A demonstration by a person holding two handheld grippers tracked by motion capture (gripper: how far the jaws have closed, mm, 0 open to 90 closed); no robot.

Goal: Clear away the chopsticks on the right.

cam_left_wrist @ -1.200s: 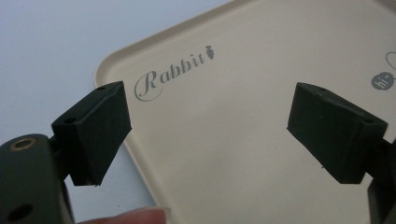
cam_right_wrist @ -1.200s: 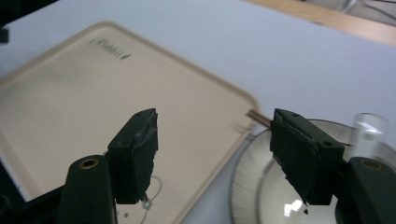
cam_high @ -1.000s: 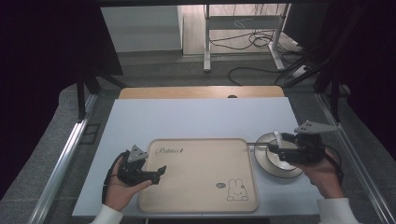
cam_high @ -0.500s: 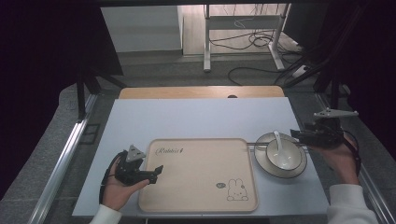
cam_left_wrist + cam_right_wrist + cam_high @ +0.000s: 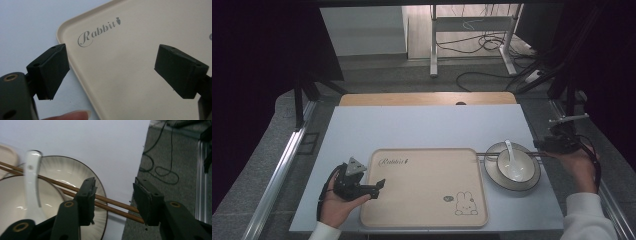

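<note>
Beige plastic, a rectangular tray (image 5: 427, 187) printed with "Rabbit" and a small bunny lies near the table's front edge. The left gripper (image 5: 379, 184) hovers over the tray's left rim, jaws spread wide with nothing between them. To the right of the tray, just beside it, a round dark-rimmed plate (image 5: 532, 184) carries a white bowl (image 5: 513, 166) with a white ceramic spoon (image 5: 509, 149) in it. Two brown wooden chopsticks (image 5: 110, 203) lie across the plate's far side — their right ends pass between the parted jaws of the right gripper (image 5: 113, 195), unclamped.
</note>
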